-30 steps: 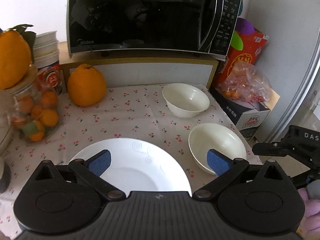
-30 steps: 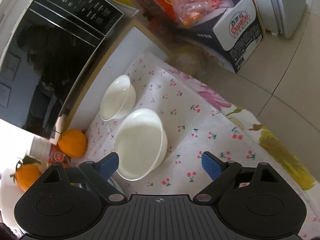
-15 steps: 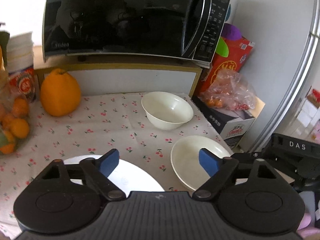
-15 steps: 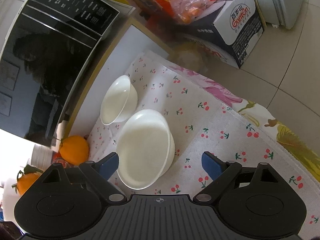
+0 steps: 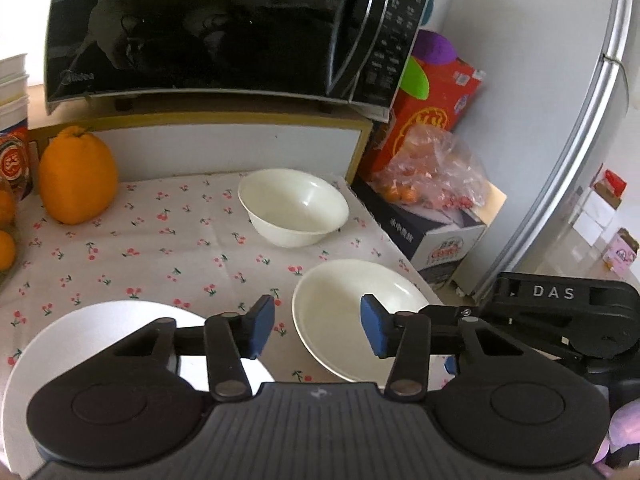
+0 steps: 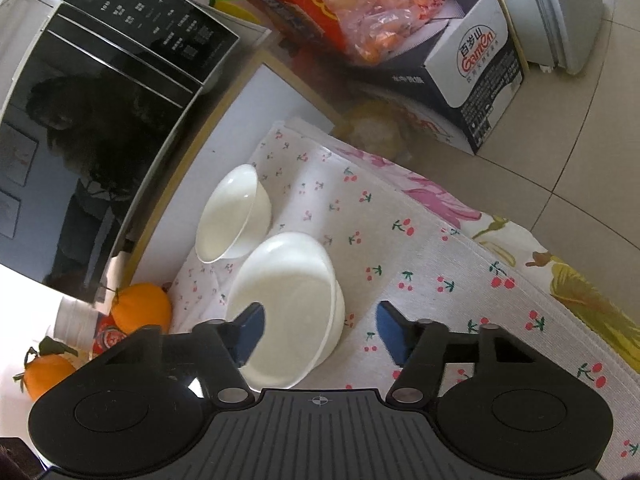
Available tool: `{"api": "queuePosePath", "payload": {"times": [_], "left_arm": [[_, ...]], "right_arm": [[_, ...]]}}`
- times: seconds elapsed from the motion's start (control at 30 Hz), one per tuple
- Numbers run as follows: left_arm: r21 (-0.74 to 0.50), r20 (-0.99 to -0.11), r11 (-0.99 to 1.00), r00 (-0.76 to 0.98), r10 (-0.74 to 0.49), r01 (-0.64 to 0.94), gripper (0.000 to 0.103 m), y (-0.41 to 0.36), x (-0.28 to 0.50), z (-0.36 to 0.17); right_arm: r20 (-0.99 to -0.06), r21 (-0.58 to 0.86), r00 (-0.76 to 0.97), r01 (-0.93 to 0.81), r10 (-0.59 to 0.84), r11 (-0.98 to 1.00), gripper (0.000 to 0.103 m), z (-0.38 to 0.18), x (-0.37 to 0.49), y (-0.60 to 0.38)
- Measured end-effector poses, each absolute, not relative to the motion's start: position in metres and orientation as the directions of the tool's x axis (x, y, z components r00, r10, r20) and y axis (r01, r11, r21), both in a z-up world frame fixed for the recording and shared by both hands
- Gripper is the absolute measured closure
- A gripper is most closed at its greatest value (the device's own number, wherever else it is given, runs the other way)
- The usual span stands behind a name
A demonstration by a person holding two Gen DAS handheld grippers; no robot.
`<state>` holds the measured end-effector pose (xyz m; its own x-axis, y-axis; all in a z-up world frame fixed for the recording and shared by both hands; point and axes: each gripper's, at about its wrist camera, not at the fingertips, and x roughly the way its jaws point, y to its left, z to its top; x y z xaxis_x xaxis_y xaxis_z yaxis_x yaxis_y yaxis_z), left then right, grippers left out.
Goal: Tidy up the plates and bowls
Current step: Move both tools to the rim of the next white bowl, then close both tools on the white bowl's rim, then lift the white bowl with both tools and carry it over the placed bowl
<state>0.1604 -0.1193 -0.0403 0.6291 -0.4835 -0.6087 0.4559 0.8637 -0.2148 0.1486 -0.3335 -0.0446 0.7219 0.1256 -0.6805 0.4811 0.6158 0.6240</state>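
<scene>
Black microwave [image 5: 208,28] at the back on a raised white shelf [image 5: 224,146], above a cherry-print tablecloth [image 5: 168,248]. Red carton [image 5: 436,116] and printed box [image 5: 436,240] off the cloth's right edge, a clear bag of snacks [image 5: 432,172] on top of the box. Large orange citrus fruit [image 5: 78,178] at the cloth's back left.

White plate [image 5: 92,320] flat at the near left, partly hidden under the left gripper [image 5: 318,330]. Near bowl [image 5: 352,312], wide and shallow, upright at the near right edge of the cloth. Far bowl [image 5: 294,206], deeper, upright behind it, close but apart.

Left gripper empty, blue pads [image 5: 262,330] spread wide, poised above the gap between plate and near bowl, one pad over the bowl's inside. Right gripper [image 6: 322,330] likewise empty and spread wide, straddling the near bowl's [image 6: 288,300] right rim: left pad over the bowl's inside, right pad over bare cloth. Contact with the rim impossible to tell.
</scene>
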Motion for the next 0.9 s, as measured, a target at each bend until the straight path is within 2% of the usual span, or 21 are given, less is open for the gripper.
{"api": "queuePosePath", "payload": {"times": [0.33,0.4,0.57,0.9], "left_arm": [[-0.215,-0.651,0.858,0.586,-0.482,0.467,0.081,-0.123,0.161,-0.05],[-0.207,-0.652,0.854,0.584,-0.484,0.477,0.09,-0.126,0.159,-0.051],[-0.195,-0.642,0.846,0.588,-0.492,0.496,0.095,-0.129,0.155,-0.05],[-0.237,-0.627,0.847,0.59,-0.508,0.477,0.096,-0.123,0.156,-0.046]], "right_arm": [[-0.675,0.63,0.723,0.463,0.146,0.624,0.073,-0.05,0.151,-0.331],[-0.676,0.629,0.721,0.457,0.151,0.629,0.081,-0.051,0.151,-0.33],[-0.666,0.632,0.728,0.433,0.164,0.643,0.093,-0.049,0.151,-0.327],[-0.675,0.615,0.72,0.426,0.163,0.664,0.096,-0.043,0.152,-0.322]]}}
